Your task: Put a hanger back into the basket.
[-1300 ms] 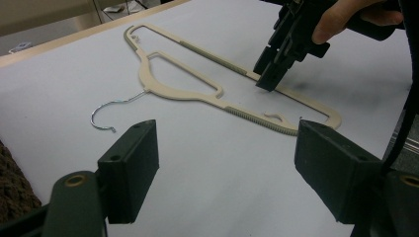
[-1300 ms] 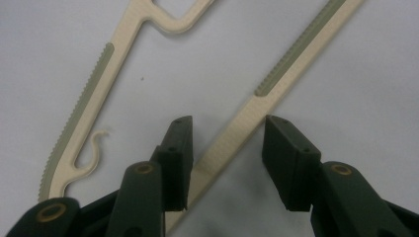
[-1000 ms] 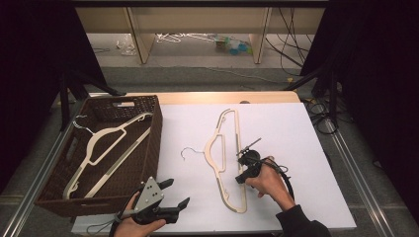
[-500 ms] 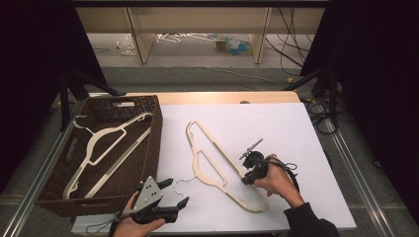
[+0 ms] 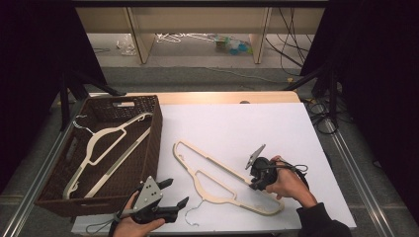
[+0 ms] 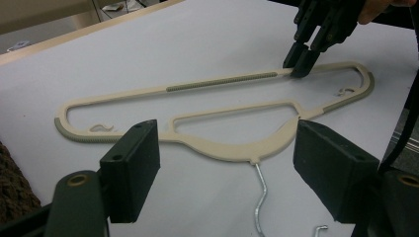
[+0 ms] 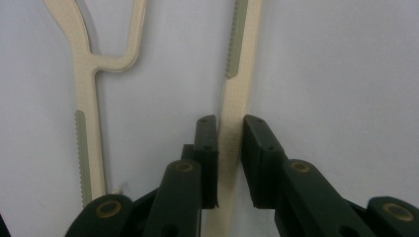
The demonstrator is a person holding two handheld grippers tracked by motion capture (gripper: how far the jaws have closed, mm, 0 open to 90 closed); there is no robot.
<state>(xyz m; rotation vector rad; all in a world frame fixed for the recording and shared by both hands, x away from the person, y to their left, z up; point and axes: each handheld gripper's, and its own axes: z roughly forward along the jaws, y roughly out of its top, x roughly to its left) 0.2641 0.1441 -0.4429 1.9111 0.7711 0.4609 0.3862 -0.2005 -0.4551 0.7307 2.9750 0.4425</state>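
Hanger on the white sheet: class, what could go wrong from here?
1. The right gripper pinches only the thin bottom bar of the hanger, far off centre, so it may swing or slip when lifted.
2. Its wire hook points at the open left gripper and could snag it.

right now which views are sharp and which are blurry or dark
High view: white table top evenly lit, surroundings dark, slightly soft. Left gripper view: cream hanger fairly crisp, own pads soft. Right gripper view: hanger bar in the right gripper blurred close up.
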